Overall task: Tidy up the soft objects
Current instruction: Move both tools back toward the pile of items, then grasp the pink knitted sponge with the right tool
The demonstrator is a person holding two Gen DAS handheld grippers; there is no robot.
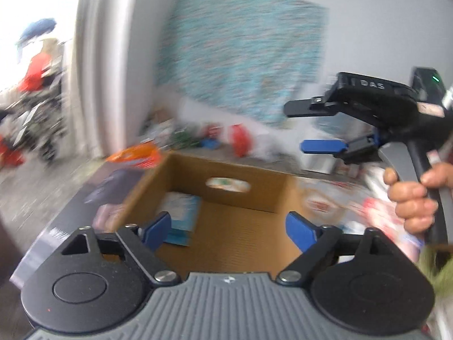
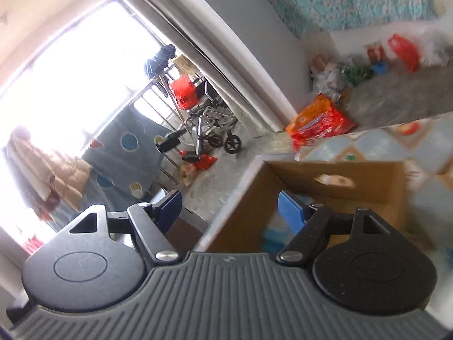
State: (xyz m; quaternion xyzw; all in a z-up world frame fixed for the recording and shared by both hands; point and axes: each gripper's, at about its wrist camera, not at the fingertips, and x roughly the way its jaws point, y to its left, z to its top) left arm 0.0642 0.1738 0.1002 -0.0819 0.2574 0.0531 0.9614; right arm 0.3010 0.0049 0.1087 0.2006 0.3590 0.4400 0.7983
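An open cardboard box (image 1: pixel 240 226) sits in front of me, with a light blue soft pack (image 1: pixel 181 215) lying at its left inner side. My left gripper (image 1: pixel 229 228) hovers open and empty over the box's near edge. My right gripper (image 1: pixel 314 127) shows in the left wrist view at upper right, open and empty, above and beyond the box's right side. In the right wrist view the right gripper (image 2: pixel 229 209) is open, over the box's (image 2: pixel 334 187) left corner, with the blue pack (image 2: pixel 274 232) blurred inside.
An orange snack bag (image 2: pixel 320 121) lies left of the box on a grey surface. Red and green items (image 2: pixel 402 51) sit by the far wall under a teal patterned cloth (image 1: pixel 240 56). A wheelchair (image 2: pixel 209 124) stands by the window. A patterned cloth (image 2: pixel 396 147) lies right of the box.
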